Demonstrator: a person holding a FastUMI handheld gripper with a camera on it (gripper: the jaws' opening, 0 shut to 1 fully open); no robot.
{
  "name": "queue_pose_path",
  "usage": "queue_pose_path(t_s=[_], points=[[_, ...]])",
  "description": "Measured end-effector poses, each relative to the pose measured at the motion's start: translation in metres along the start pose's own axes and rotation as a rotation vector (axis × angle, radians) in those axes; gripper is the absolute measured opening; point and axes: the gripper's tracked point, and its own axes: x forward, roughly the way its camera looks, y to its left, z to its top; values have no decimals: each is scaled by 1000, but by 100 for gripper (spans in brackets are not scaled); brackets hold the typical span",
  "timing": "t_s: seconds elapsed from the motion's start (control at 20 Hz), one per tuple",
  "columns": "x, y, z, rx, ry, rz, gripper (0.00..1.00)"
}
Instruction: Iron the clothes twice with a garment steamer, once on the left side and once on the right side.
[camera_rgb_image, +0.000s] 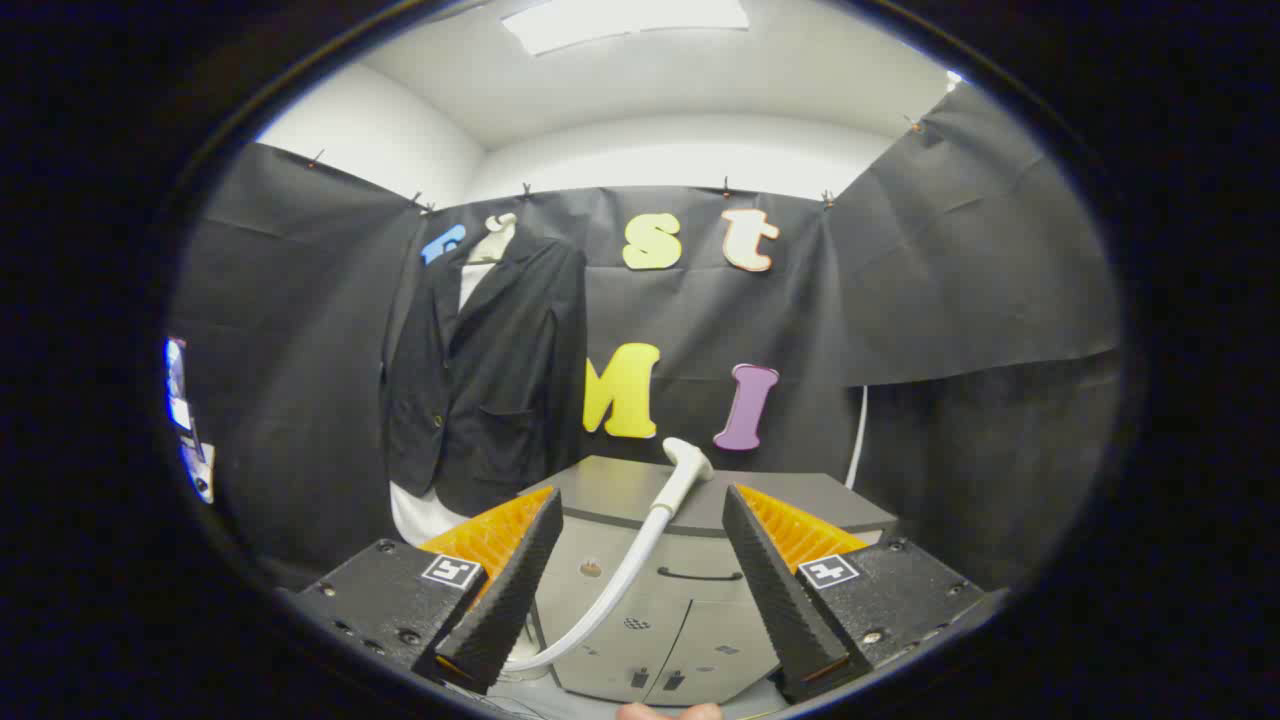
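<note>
Gripper view
Gripper (640, 590): nearest the camera; jaws stand wide apart, gripping nothing.
Steamer head (686, 462): pale nozzle on a pale handle, seen in the gap between the jaws and beyond their tips, untouched.
Hose (610, 590): runs from the steamer head down toward the base of the cabinet, passing just beside one finger.
Cabinet (610, 485): grey unit with drawer and doors, directly below and behind the steamer head; whether the head rests on its top or stands on its own support cannot be told.
Jacket (480, 380): dark, hung over a light shirt against the booth wall, off to one side of the steamer head and above it, well apart.
Step in hand (judgement): approach and grasp of the steamer handle; no ironing pass begun.
Procedure (judgement): advance with the handle centred between the jaws; grip the straight handle section below the nozzle, not the hose; close squarely so the head cannot twist; leave hose slack before swinging toward the jacket.
</note>
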Motion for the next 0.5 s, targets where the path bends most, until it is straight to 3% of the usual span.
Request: queue_pose_path(t_s=[0.15,0.5], points=[[2,4,-3,49,25,-27,100],[-4,0,-42,113,122,-214,100]])
